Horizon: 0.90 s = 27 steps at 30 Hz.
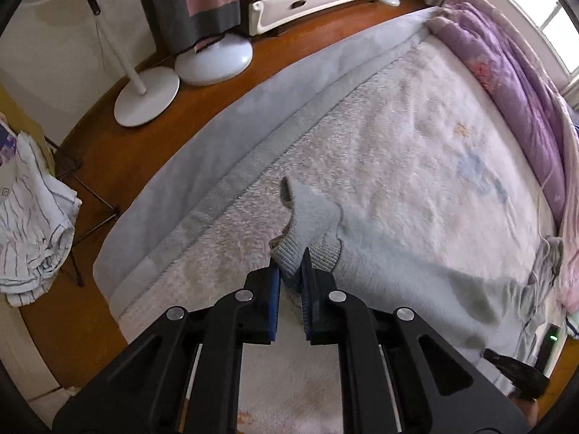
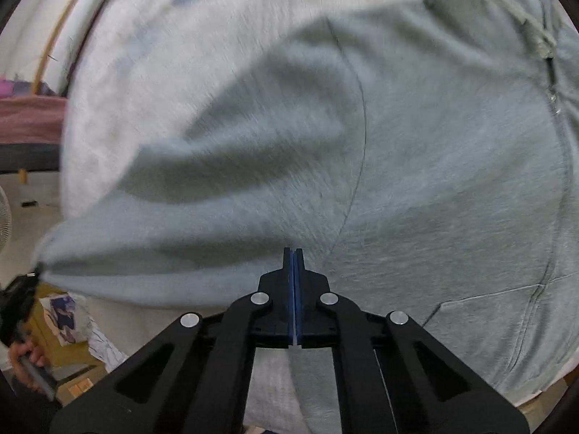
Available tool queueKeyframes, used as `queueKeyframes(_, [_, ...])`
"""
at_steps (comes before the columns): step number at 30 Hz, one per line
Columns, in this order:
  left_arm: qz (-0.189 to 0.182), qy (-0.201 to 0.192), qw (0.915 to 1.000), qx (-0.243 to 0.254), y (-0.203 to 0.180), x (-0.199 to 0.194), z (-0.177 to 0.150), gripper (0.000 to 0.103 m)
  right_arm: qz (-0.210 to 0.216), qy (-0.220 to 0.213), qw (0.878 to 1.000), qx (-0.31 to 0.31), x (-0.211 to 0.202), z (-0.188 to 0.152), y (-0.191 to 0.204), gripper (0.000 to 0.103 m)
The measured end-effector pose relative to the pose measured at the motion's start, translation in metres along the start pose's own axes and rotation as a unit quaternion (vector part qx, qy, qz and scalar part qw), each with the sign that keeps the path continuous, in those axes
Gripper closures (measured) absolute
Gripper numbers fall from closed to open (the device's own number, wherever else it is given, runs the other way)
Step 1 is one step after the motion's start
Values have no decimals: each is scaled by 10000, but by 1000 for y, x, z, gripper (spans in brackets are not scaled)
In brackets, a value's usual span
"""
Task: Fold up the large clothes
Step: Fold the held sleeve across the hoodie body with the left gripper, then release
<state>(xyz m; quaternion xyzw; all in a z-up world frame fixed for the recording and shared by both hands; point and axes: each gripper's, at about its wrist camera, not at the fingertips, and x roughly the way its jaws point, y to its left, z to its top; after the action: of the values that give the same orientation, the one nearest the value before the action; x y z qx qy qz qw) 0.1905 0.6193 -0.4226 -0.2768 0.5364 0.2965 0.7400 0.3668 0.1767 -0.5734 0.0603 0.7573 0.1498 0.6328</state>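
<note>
Two pairs of tongs are at work on one grey hoodie (image 2: 416,166), which lies spread over a bed covered by a pale fluffy blanket (image 1: 416,115).

In the left wrist view, the left tongs (image 1: 289,275) are pinched nearly closed on the ribbed cuff (image 1: 311,249) of a sleeve; the knit band sits between the blue pads (image 1: 275,289), with a narrow gap left by the cloth. The sleeve runs away from the cuff toward the right, where it joins the body of the garment near the bed's right edge. A purple quilt (image 1: 514,72) is bunched along the far right side of the bed. On the wooden floor (image 1: 289,41) at far left stand two round white fan bases (image 1: 146,96), and a striped cloth (image 1: 32,224) is heaped at the near left.

In the right wrist view, the right tongs (image 2: 293,282) are fully closed, pads pressed flat together, just at the near edge of the hoodie's body. Whether any cloth is caught between them I cannot tell; the picture is blurred. A zipper (image 2: 552,83) runs down the far right of the garment and a pocket seam (image 2: 481,293) shows at near right. At the left edge the sleeve stretches out to the other black tool, held by a hand (image 2: 23,361).
</note>
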Motion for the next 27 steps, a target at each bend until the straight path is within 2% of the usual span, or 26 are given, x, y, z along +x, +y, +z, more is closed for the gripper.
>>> queueKeyframes(2, [-41,-156,9998,119,-9,-13,-9,93,-96,120,9999,-28,16,1,-3,103])
queueKeyframes(7, [-318,-730,9956,497,-64,-64,-20,93,40,255,9995,-194,26,11,-3,103])
queueKeyframes(9, [-495,-1017,9909,735,-100,-90,-28,93,257,223,9989,-325,18,12,-7,103])
queueKeyframes(13, [-868,-1339,9811,1093,-175,-124,-55,93,822,-219,9958,-337,-26,11,-39,103])
queueKeyframes(15, [-1037,-1435,9758,1281,-214,-132,-71,93,855,-402,9949,-354,-49,9,-64,103])
queueKeyframes(17, [-1271,-1415,9704,1488,-270,-133,-98,93,740,-623,9943,-452,-75,8,-97,102])
queueKeyframes(21, [-1582,-1136,9629,1866,-361,-118,-147,93,464,-1004,9930,-426,-123,-3,-169,102])
queueKeyframes(25, [-1867,-828,9517,2294,-460,-96,-211,93,175,-1333,9908,-175,-169,-17,-255,102])
queueKeyframes(27, [-1883,-773,9442,2589,-501,-81,-242,93,58,-1421,9898,7,-184,-24,-296,102])
